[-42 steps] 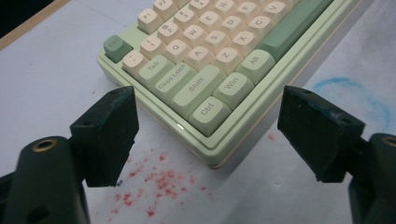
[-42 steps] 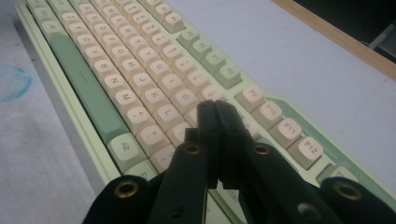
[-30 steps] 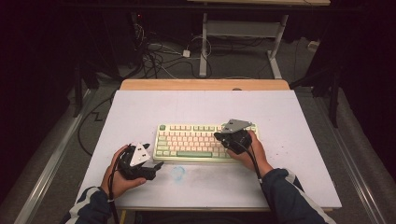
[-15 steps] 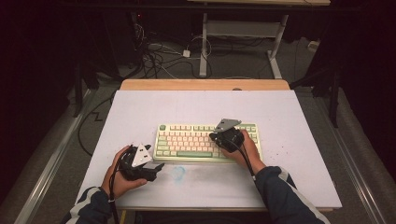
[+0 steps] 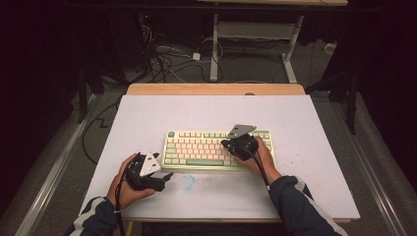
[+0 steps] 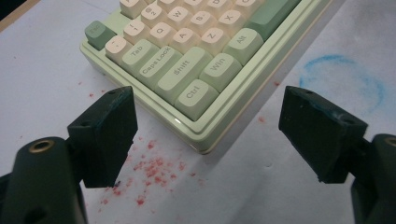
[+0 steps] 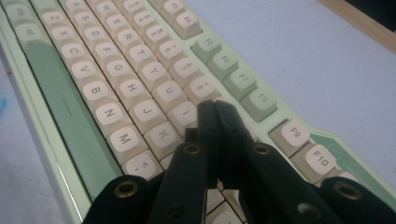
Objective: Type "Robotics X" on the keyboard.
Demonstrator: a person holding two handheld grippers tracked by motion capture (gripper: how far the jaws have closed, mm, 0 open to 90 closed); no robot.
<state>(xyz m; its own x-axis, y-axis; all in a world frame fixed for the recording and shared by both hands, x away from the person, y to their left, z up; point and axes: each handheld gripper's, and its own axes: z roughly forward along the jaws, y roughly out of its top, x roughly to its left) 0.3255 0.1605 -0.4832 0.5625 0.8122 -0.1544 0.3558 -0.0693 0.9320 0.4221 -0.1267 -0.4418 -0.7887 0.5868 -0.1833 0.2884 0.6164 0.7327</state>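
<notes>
My right tongs (image 7: 215,109) are pressed together with nothing between them, their tips down on the keyboard (image 5: 196,147) among the keys around I and K in the right gripper view; from the high view these right tongs (image 5: 231,143) sit over the right half of the board, with my right hand (image 5: 259,158) behind them. My left tongs (image 6: 205,135) stand wide apart and hold nothing, low over the table (image 5: 314,147), aimed at the keyboard's near left corner (image 6: 198,135), where the Ctrl key (image 6: 195,93) lies between the two black jaws without either one touching it. In the high view the left tongs (image 5: 164,177) rest just off that corner, gripped by my left hand (image 5: 129,183). The pale green keyboard with cream keys lies flat near the middle of the white table, long edge towards me. Red specks (image 6: 152,172) dot the surface by the left jaw, and a faint blue ring (image 6: 343,81) marks the table just in front of the keyboard.
</notes>
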